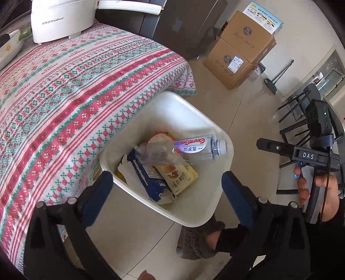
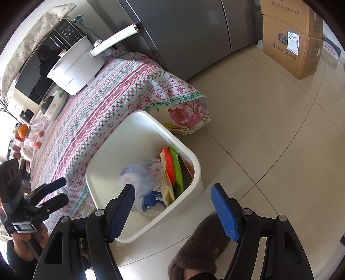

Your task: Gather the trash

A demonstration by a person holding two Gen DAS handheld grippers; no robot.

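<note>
Both grippers hang over a white trash bin on a tiled kitchen floor, and neither holds anything. The left gripper (image 1: 167, 187) stands with its blue-padded jaws spread wide, the gap between them framing the bin's near rim. The right gripper (image 2: 173, 204) is also open, a little less wide, its jaws bare above the bin's near corner; its dark body, marked "DAS", shows at the right edge of the left wrist view, gripped by a hand (image 1: 317, 189).

Just beyond the left gripper's fingertips, a clear plastic bottle (image 1: 183, 148) with a purple and pink label lies tilted across the top of the rubbish, cap toward the bin's right wall, free of both pairs of pads. In the right wrist view it shows only as a pale blur (image 2: 142, 174). Under it rest a torn blue carton (image 1: 148, 178) and a yellow snack wrapper (image 1: 179, 174), with red and green packaging (image 2: 172, 168) stacked on edge toward the far side.

The trash bin (image 1: 194, 112) stands close against a table draped in a red, green and white patterned cloth (image 1: 64, 97), to its left. A white appliance (image 1: 60, 17) stands at the table's far end. Cardboard boxes (image 1: 241, 49) are stacked on the floor far right. A grey slipper (image 1: 198, 243) is planted on the floor just at the bin's near side.
</note>
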